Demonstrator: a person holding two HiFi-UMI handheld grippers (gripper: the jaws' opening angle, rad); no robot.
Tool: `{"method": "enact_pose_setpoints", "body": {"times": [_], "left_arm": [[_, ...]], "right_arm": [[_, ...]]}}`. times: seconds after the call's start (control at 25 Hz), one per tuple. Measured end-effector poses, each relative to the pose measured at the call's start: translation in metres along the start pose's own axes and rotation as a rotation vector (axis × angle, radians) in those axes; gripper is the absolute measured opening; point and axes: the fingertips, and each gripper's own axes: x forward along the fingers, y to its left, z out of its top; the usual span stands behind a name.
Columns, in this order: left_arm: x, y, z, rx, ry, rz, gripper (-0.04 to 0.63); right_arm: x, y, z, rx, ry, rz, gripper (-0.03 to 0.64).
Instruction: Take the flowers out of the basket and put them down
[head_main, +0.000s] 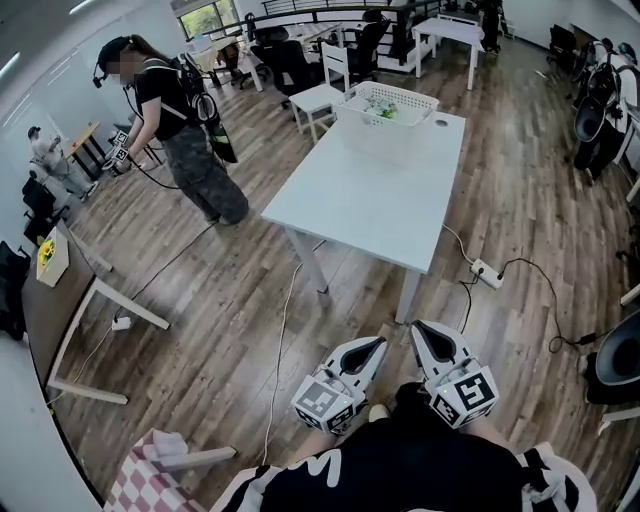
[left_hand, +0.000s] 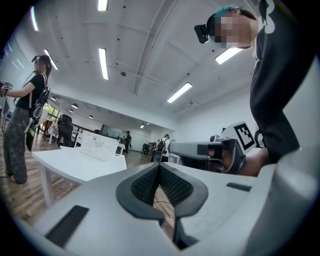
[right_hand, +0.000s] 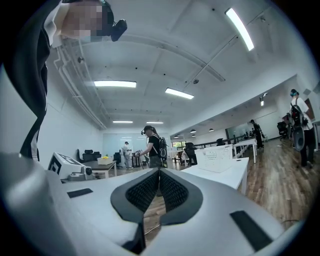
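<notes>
The left gripper (head_main: 372, 348) and the right gripper (head_main: 424, 333) are held low, close to the body of the person who holds them. They are well apart from the table (head_main: 370, 200). I think they are held like this because the job has not begun yet. There is nothing to reach from here.

The left gripper (left_hand: 160, 167) is closed, with its two dark pads pressed together and nothing between them. The right gripper (right_hand: 159, 172) is closed too, and it holds nothing.

The basket (head_main: 372, 135) stands at the far edge of the table, nearer the far left corner. It stands upright with its open top up, so things can be lifted straight out. The flowers (head_main: 385, 112) are inside it. They show only as a small green and yellow bunch over the rim. The rest of the table top is bare, so I think there is plenty of room to put them down.

Count: two grippers, one white table with one white basket on it, and one bunch of flowers. They are too small for me to count one by one. One other person (head_main: 180, 130) stands on the wood floor (head_main: 230, 290) near the table's left edge, and does not touch the table.
</notes>
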Motion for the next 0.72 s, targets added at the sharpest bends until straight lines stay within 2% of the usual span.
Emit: {"method": "enact_pose_setpoints", "body": {"times": [0.16, 0.4, 0.72], "left_arm": [[0.008, 0.009, 0.001, 0.007, 0.010, 0.003, 0.003], [0.022, 0.041, 0.011, 0.027, -0.001, 0.037, 0.003], [0.077, 0.101, 0.024, 0.050, -0.011, 0.056, 0.003]], "right_arm": [[0.010, -0.012, 0.002, 0.015, -0.013, -0.006, 0.018], [0.042, -0.022, 0.002, 0.011, -0.022, 0.040, 0.018], [0.103, -0.076, 0.008, 0.002, -0.027, 0.065, 0.018]]}}
